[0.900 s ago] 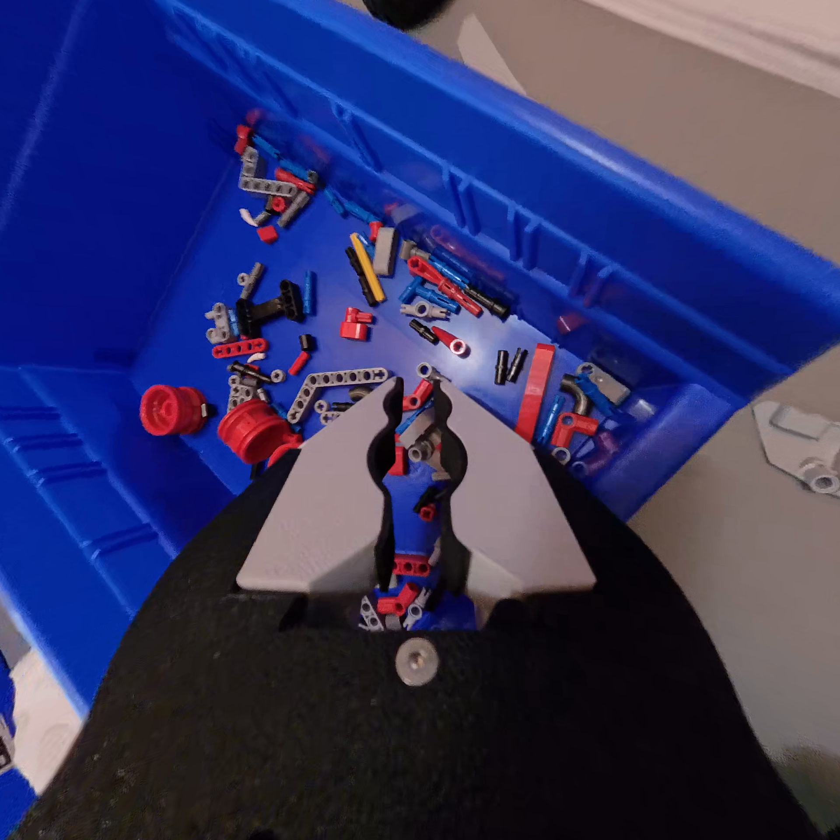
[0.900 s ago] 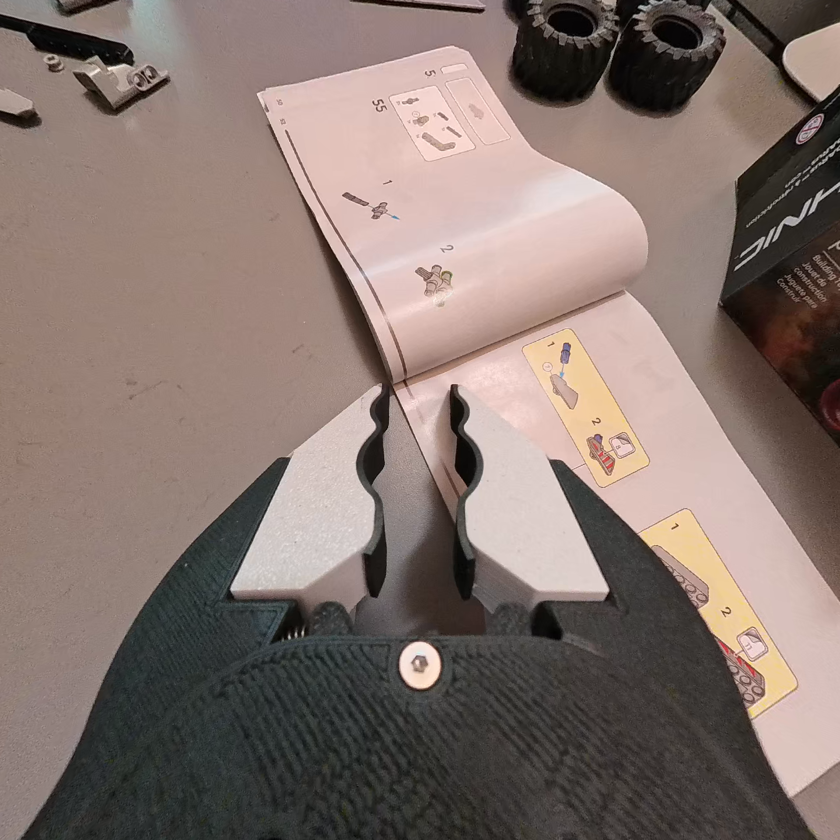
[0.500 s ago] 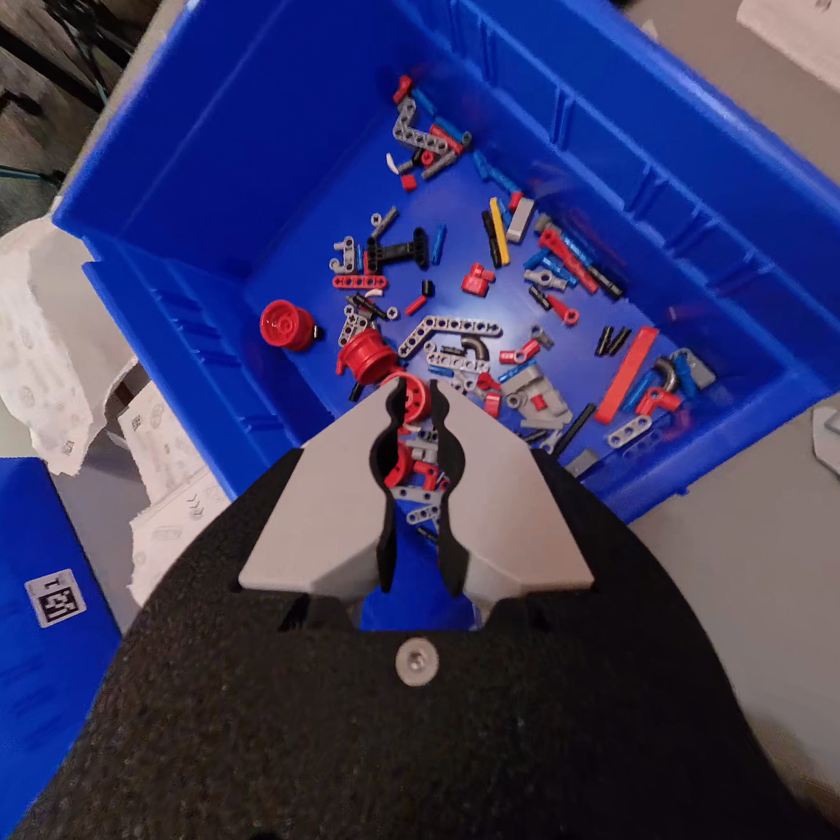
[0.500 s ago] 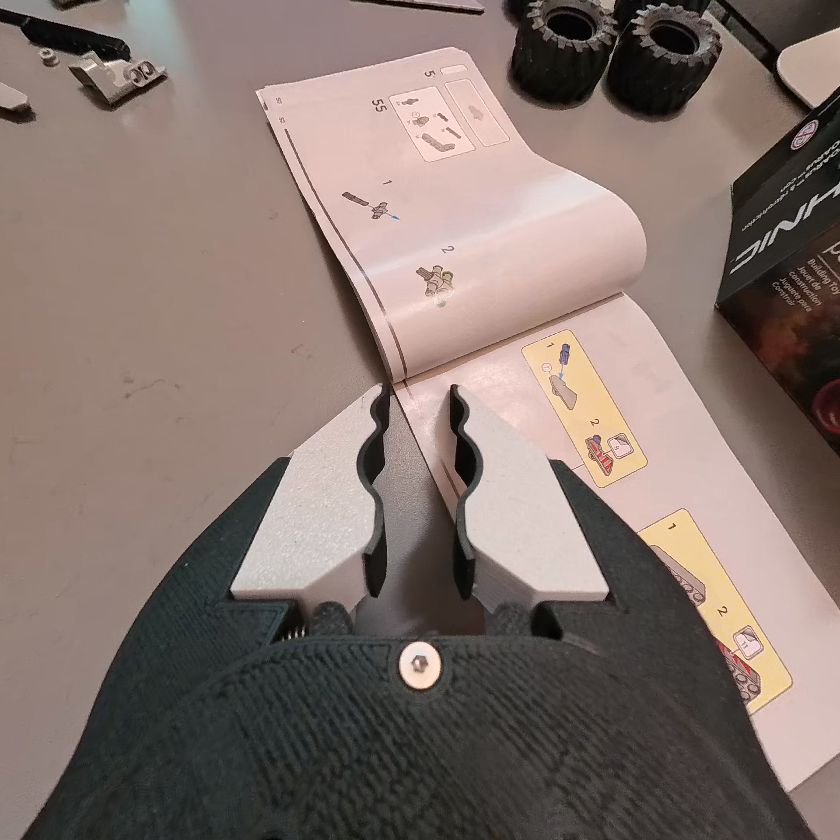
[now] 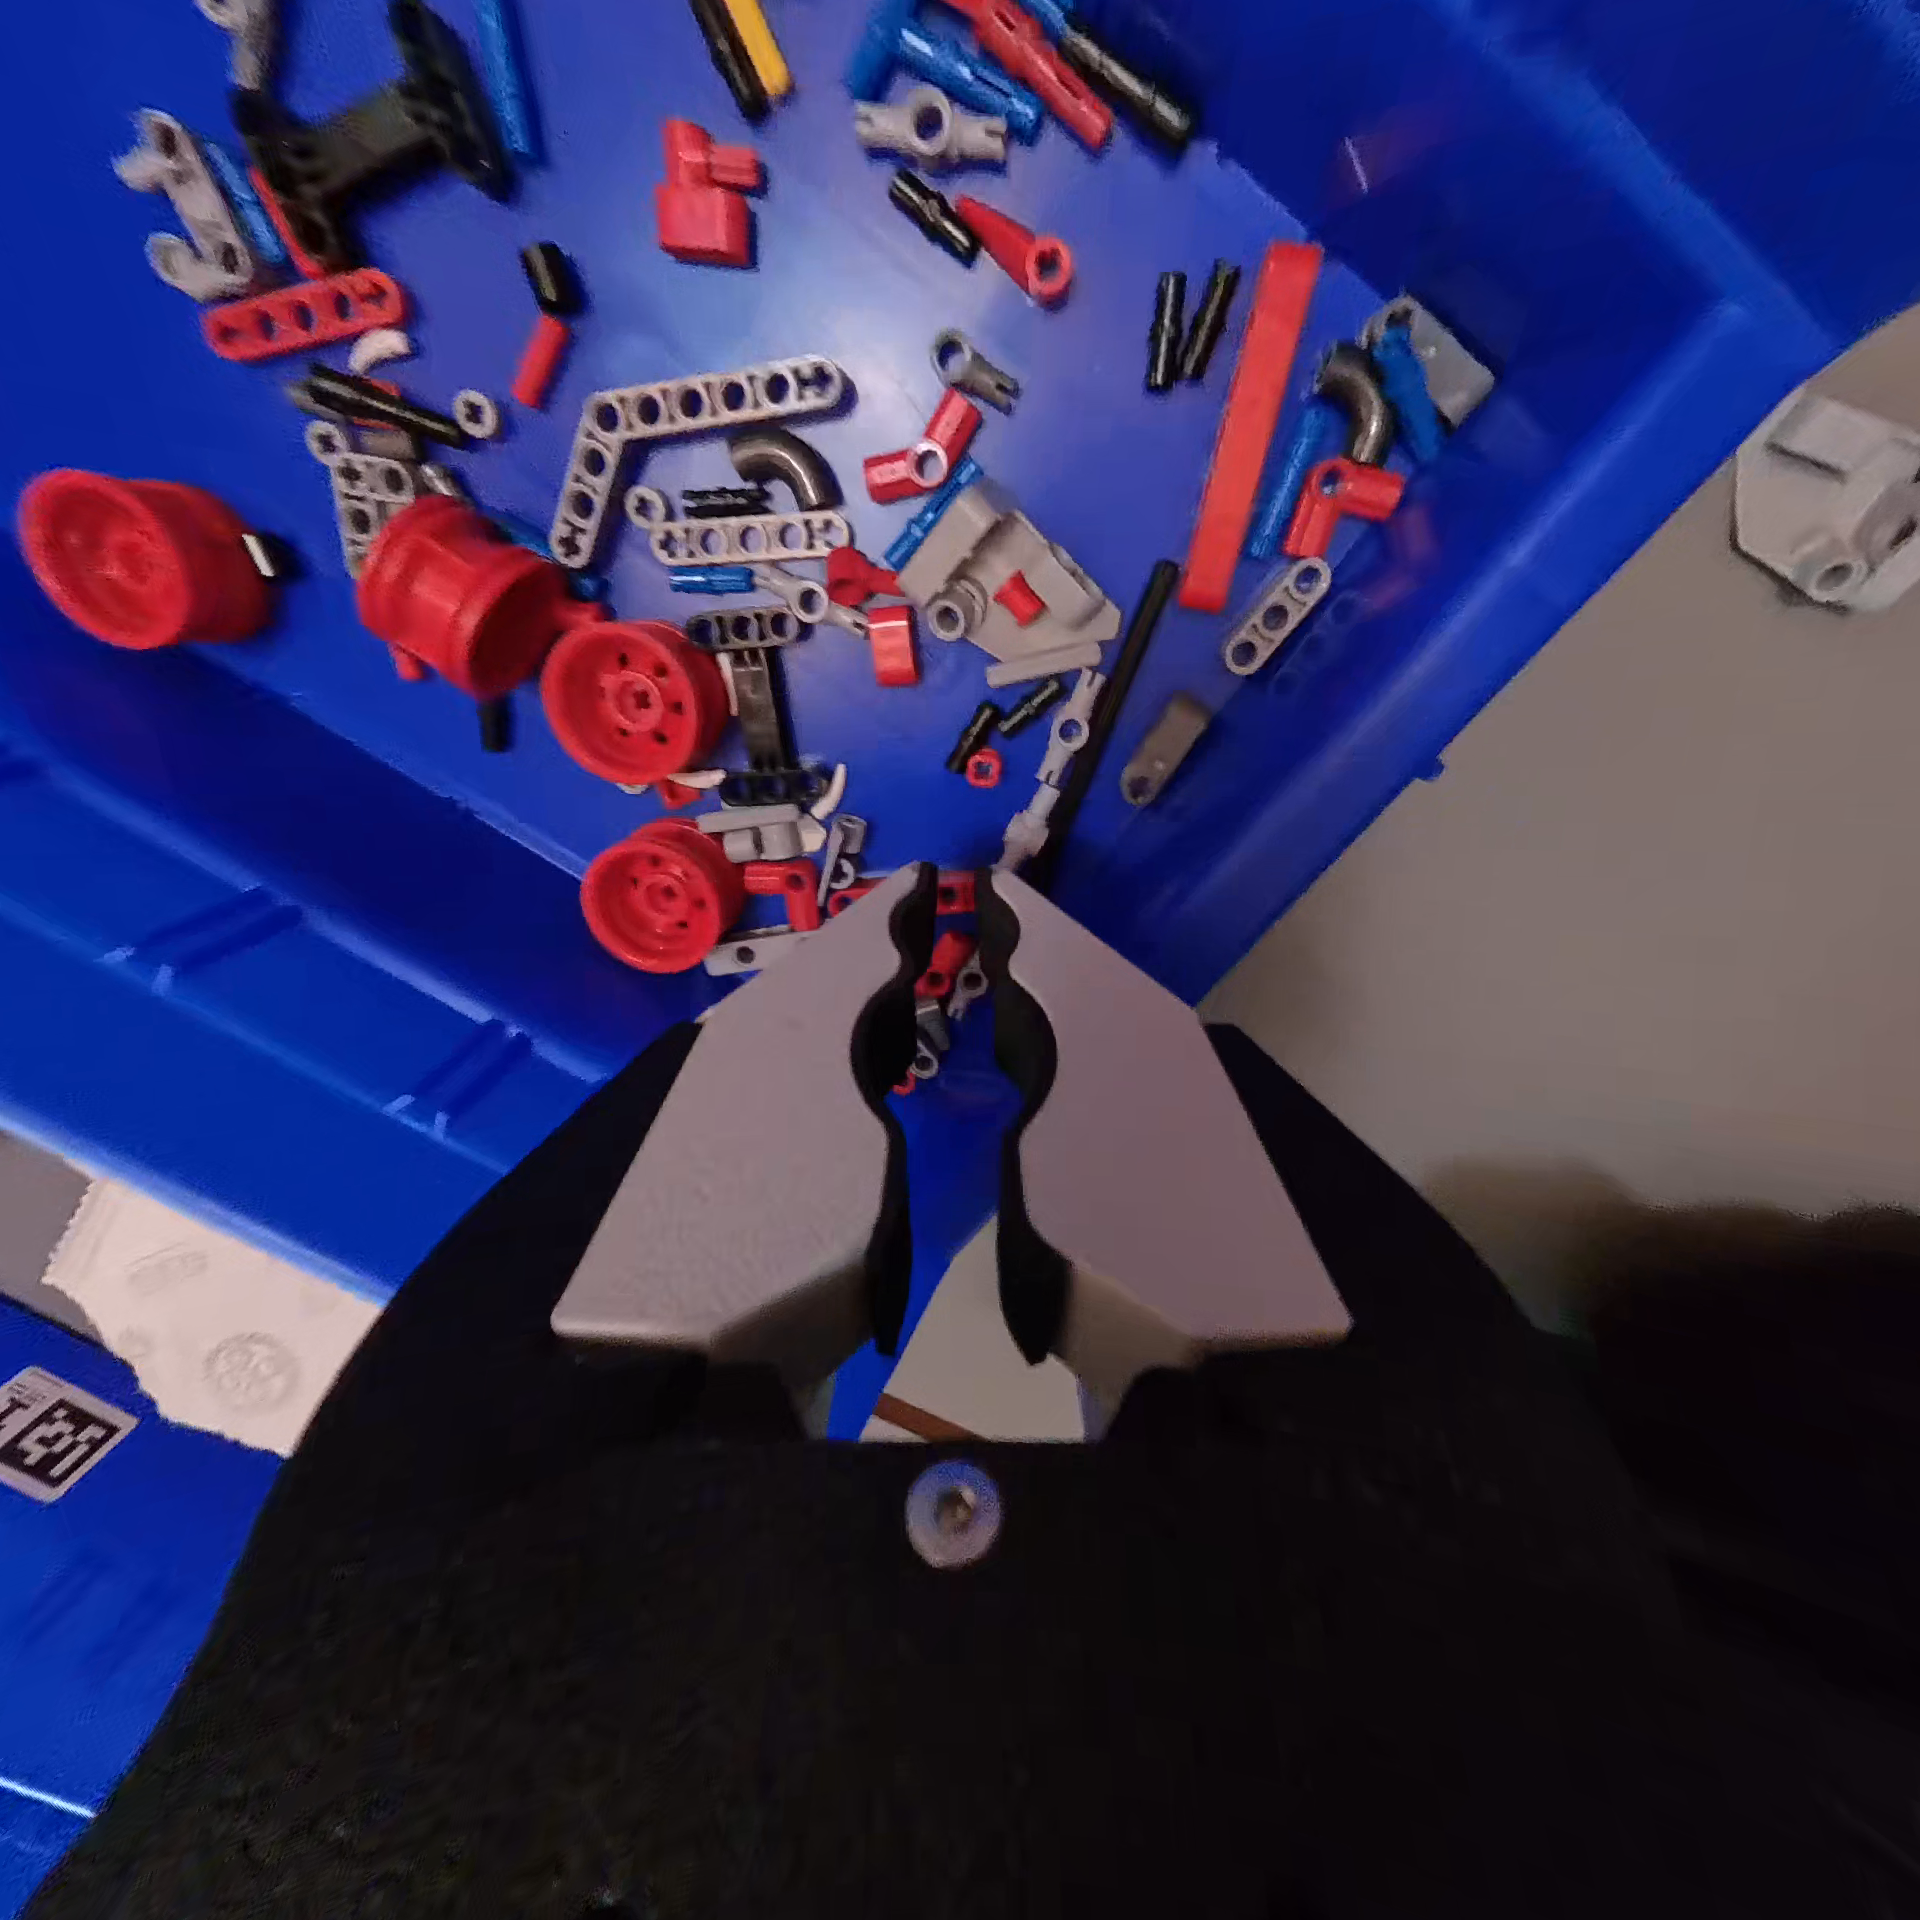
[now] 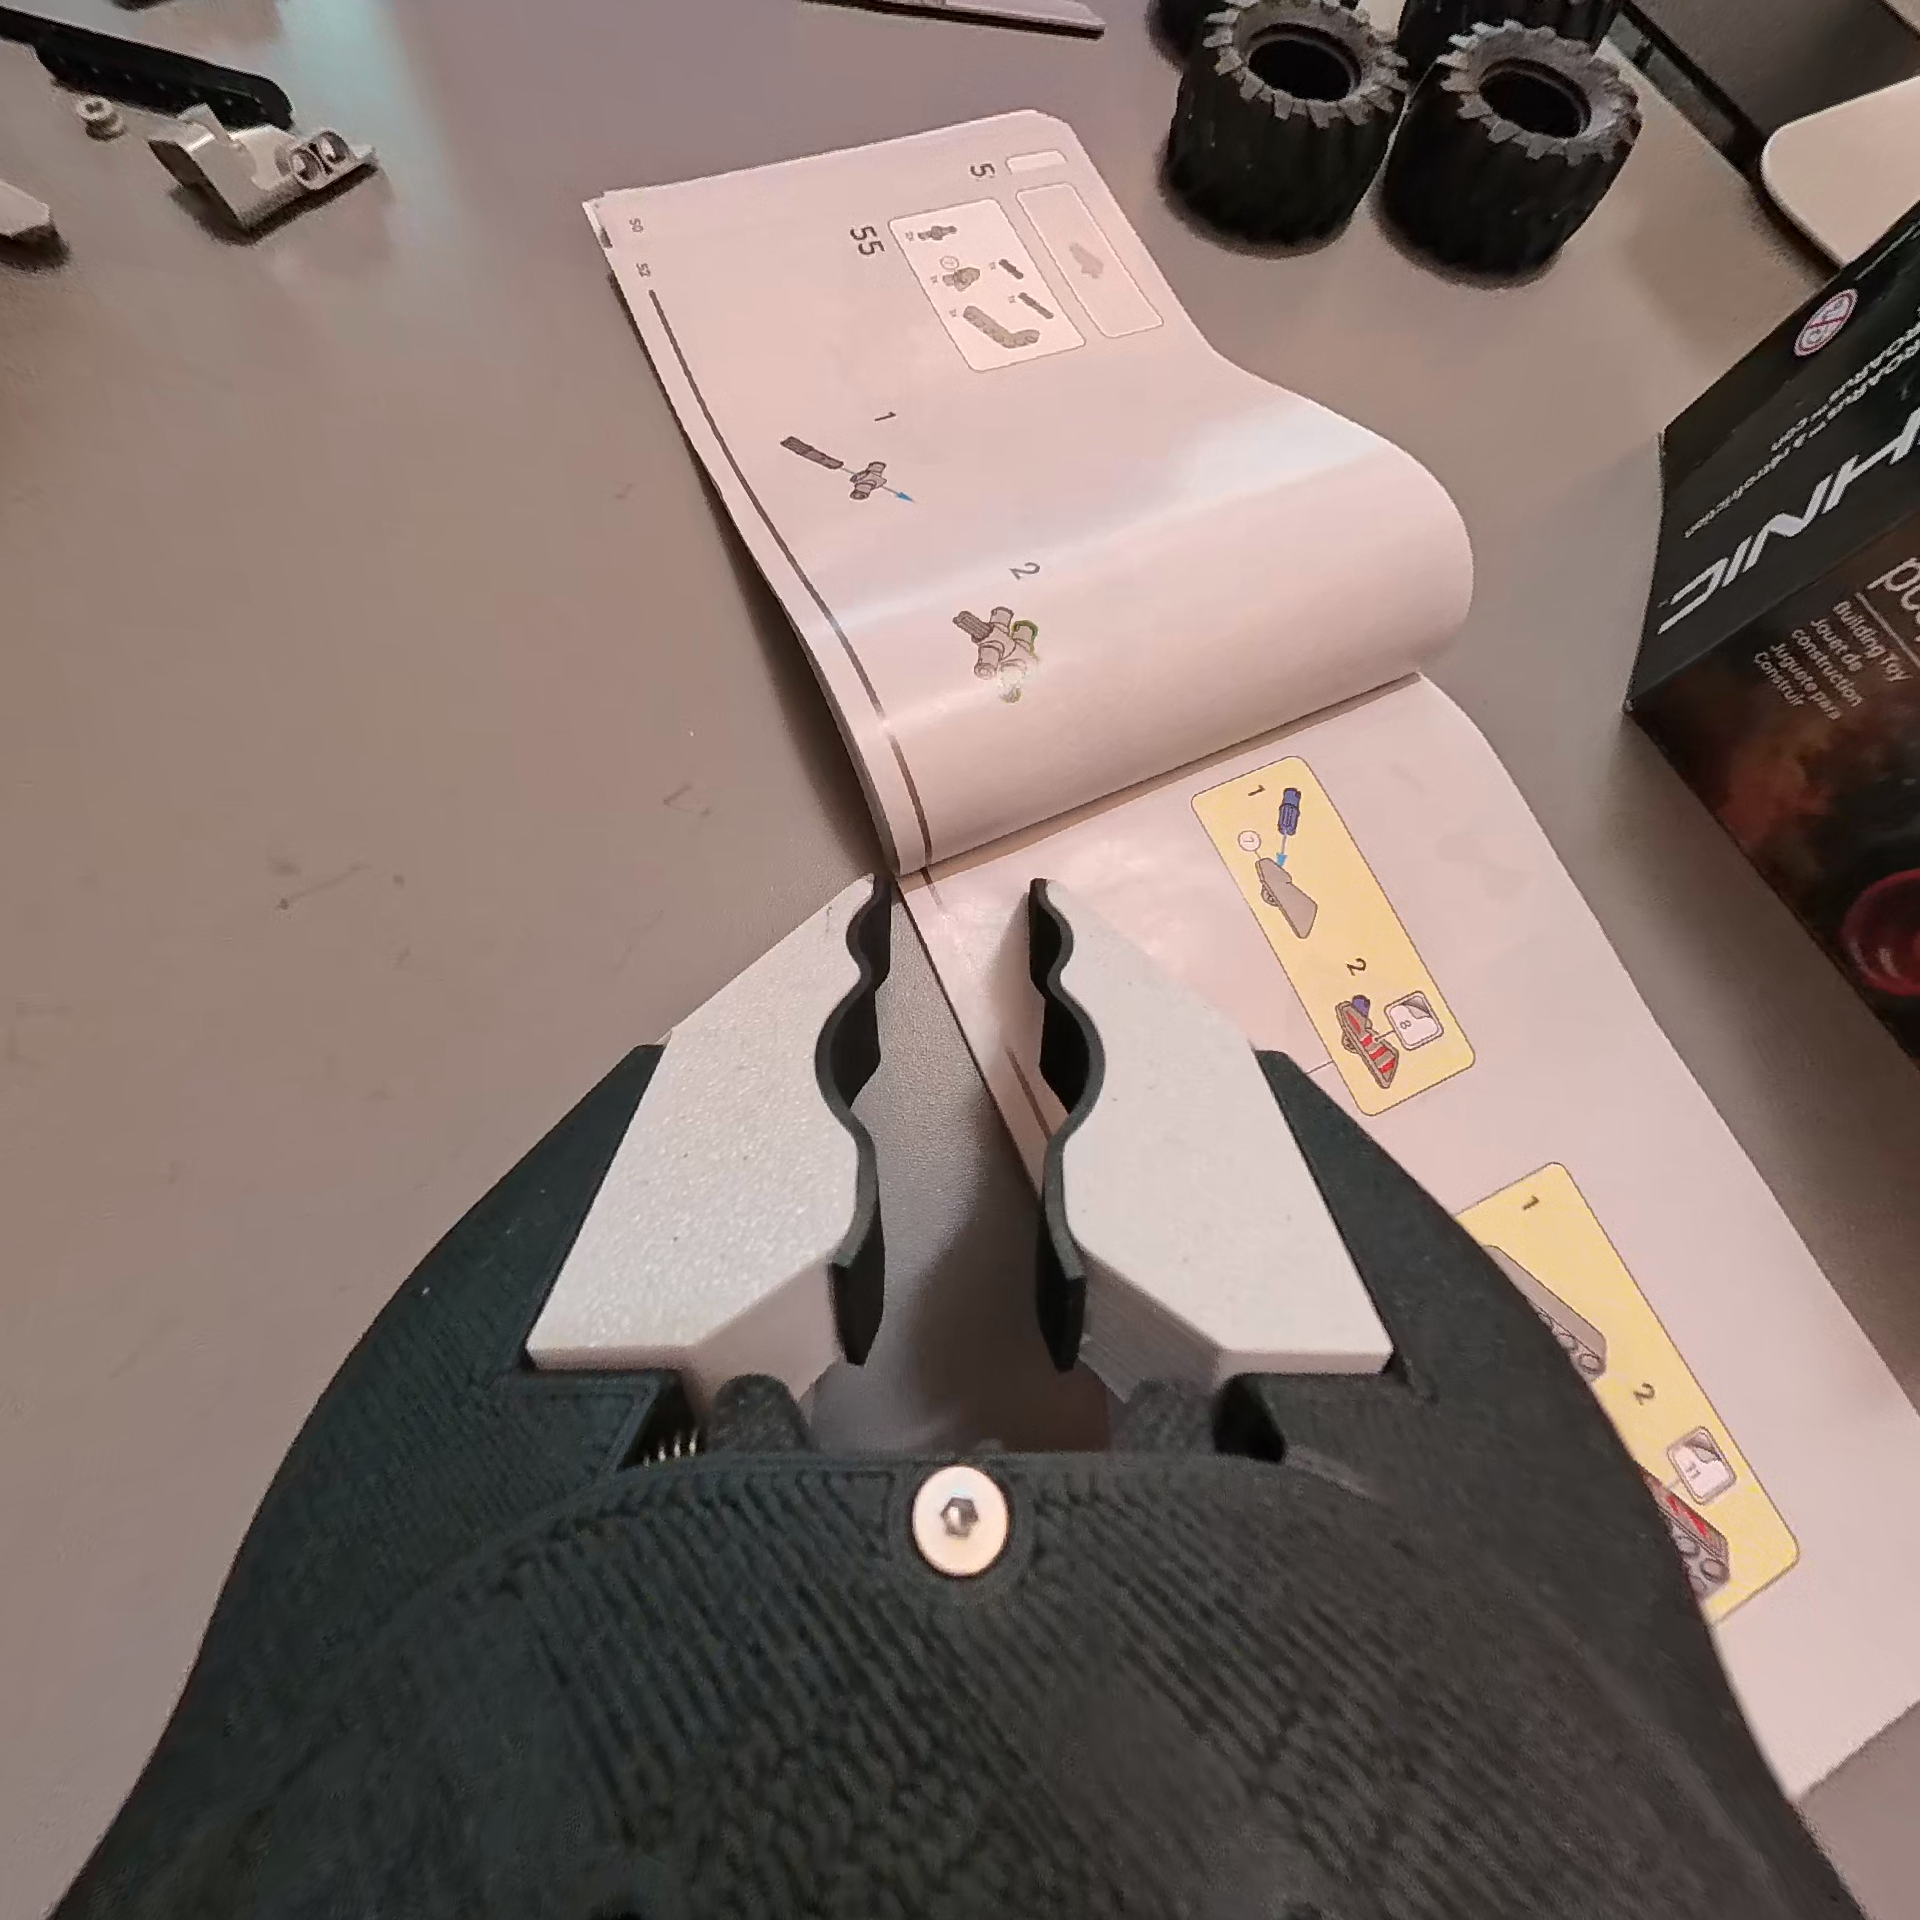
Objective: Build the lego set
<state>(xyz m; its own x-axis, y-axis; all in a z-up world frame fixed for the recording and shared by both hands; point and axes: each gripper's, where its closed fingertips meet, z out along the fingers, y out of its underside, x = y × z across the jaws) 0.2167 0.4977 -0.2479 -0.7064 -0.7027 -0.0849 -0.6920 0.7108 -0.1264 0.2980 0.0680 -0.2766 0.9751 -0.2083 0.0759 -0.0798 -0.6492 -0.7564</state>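
Observation:
A blue bin point(image 5: 1351, 862) holds several loose Lego Technic pieces: red wheel hubs point(image 5: 634, 701), a grey bent beam point(image 5: 686, 436), a long red beam point(image 5: 1252, 426), and pins and connectors. My left gripper point(image 5: 954, 883) hovers over the bin's near corner, jaws slightly apart, holding nothing. My right gripper point(image 6: 961, 894) is open and empty, low over the table at the left edge of the open instruction booklet point(image 6: 1091, 520).
Two black tyres point(image 6: 1288, 114) stand beyond the booklet and a black set box point(image 6: 1797, 644) is to its right. Grey parts point(image 6: 260, 166) lie far left on the table. A grey part point(image 5: 1829, 509) lies right of the bin; torn paper point(image 5: 208, 1340) lies on its left. About 45 cm separates my left fingertips from my right.
My left gripper has dropped closer to the bin and shifted toward its near right corner, so the pieces look larger. The right gripper has barely moved.

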